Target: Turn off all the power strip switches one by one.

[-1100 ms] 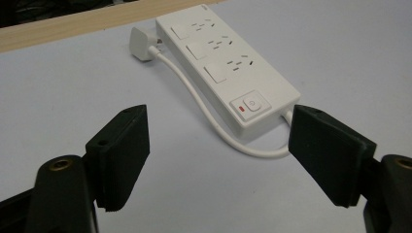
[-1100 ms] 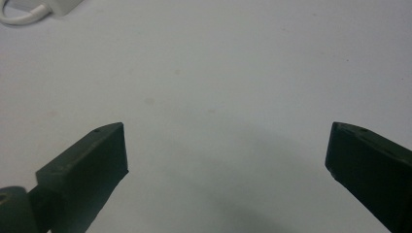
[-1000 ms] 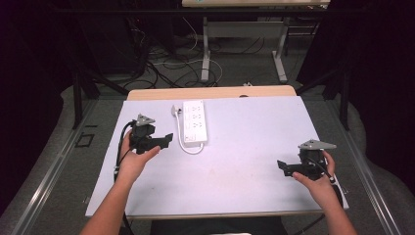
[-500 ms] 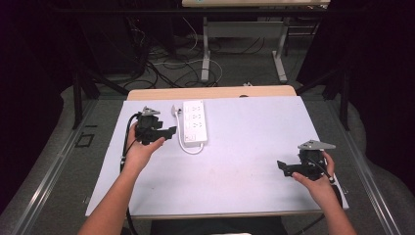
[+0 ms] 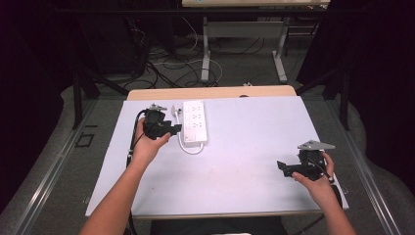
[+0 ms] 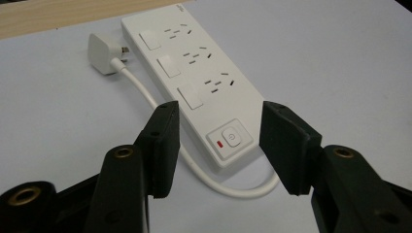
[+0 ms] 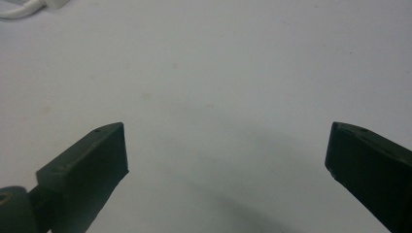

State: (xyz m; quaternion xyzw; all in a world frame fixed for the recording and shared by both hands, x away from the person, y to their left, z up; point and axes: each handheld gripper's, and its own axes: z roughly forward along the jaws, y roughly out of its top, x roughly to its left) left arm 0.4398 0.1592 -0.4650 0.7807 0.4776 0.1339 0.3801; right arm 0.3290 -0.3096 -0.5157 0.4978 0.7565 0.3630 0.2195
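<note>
A white power strip (image 5: 194,122) lies flat at the back left of the white table (image 5: 244,147), its cord looping round to a white plug (image 5: 175,111) beside it. My left gripper (image 5: 172,129) hovers just left of the strip. In the left gripper view its jaws (image 6: 221,112) frame the strip's near end (image 6: 194,77) with the power button (image 6: 232,138). The jaws have just been closing, but the pads stand clear of the strip. My right gripper (image 5: 283,167) rests open at the front right, over bare table (image 7: 226,141).
A wooden strip (image 5: 210,92) edges the table's far side. Beyond it, cables and metal table legs (image 5: 205,54) stand on the floor. A loop of the strip's cord (image 7: 19,9) sits at the top left of the right gripper view.
My left gripper has moved away from me and rightward, up to the power strip, and its jaws have narrowed. The right hand has stayed put.
</note>
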